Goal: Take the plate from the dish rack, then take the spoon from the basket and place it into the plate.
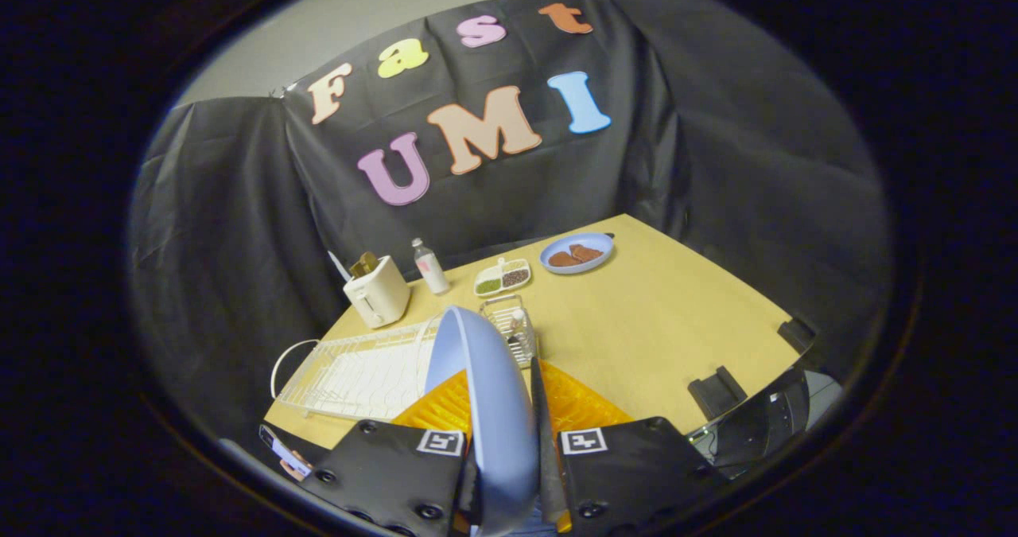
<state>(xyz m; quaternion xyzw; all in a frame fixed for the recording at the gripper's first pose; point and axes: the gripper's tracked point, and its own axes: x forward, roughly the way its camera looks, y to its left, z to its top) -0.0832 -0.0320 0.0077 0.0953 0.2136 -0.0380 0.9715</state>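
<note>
A: Item one, the plate [493,394]?
B: One, pale blue, smooth and glossy, round with a raised rim. It stands on edge between the jaws of the gripper [509,473], lifted above the bench [676,322], its upper rim rising ahead of the fingers. The jaws are clenched on it, one finger on each face.

A: The fingers themselves?
B: Two, black, matte, each with one square black-and-white marker and round screw heads.

A: Directly under the plate?
B: One orange mat [573,406], ribbed, lying on the bench.

A: The dish rack [358,374]?
B: One, white wire, flat and rectangular with a looped handle, just beside the plate, to the left of the fingers.

A: The basket [513,326]?
B: One, small, metal wire, box-shaped, just beyond the plate's rim. Something stands in it; whether it is the spoon I cannot tell.

A: Further out?
B: One cream toaster [378,290] with something in its slot; one small clear bottle [430,266] with a white cap; one divided dish [503,277] holding green and dark grains; one second blue plate [576,252] with brown pieces on it, at the far edge.

A: The bench?
B: One, light wood-coloured, smooth. Two black blocks [717,391] sit near its right side.
</note>
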